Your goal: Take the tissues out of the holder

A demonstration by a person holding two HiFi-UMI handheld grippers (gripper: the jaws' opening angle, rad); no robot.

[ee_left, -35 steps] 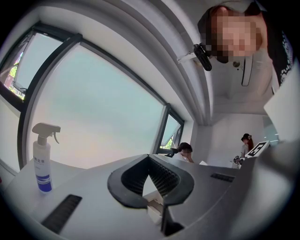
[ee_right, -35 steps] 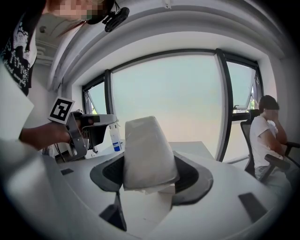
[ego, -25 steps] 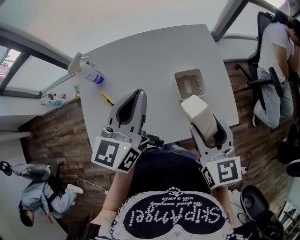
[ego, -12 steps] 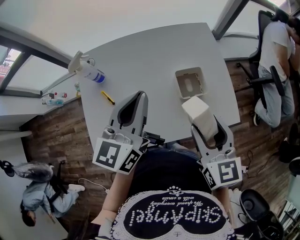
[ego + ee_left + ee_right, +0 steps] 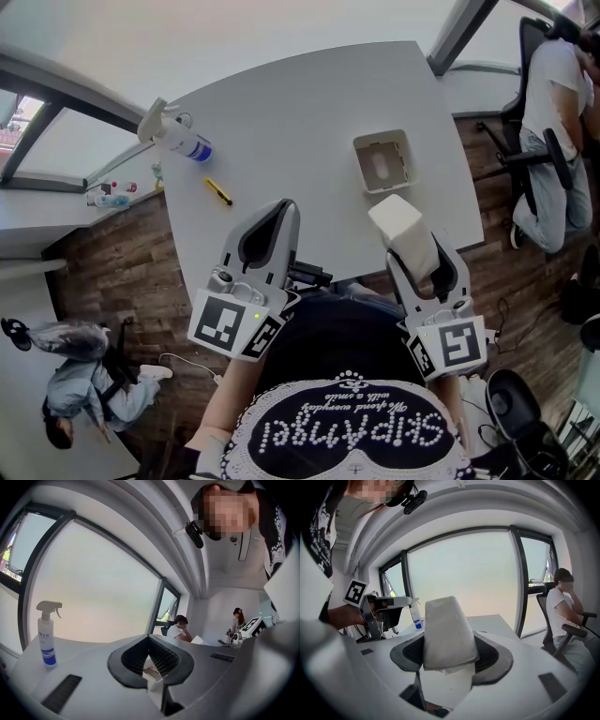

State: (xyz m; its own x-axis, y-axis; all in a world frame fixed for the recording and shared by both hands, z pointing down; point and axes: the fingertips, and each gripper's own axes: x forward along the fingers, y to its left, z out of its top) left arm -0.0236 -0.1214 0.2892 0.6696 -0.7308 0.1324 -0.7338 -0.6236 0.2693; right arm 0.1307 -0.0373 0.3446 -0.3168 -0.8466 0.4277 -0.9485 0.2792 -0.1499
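The beige tissue holder point(image 5: 382, 161) lies on the white table point(image 5: 300, 103) near its right edge, its slot facing up. My right gripper point(image 5: 417, 251) hovers just off the table's near edge, in front of the holder, shut on a white pack of tissues point(image 5: 400, 223). In the right gripper view the tissues point(image 5: 446, 630) stand up between the jaws of that gripper point(image 5: 447, 656). My left gripper point(image 5: 286, 208) hangs over the table's near edge, left of the holder, its tips together with nothing held. The left gripper point(image 5: 150, 641) points across the table.
A spray bottle point(image 5: 178, 139) lies at the table's far left corner and a small yellow item point(image 5: 218, 192) lies nearer me. A person sits on a chair point(image 5: 553, 122) to the table's right. Wooden floor surrounds the table.
My left gripper has drifted a little toward the table's near edge. The right gripper stays where it was with the tissues in it.
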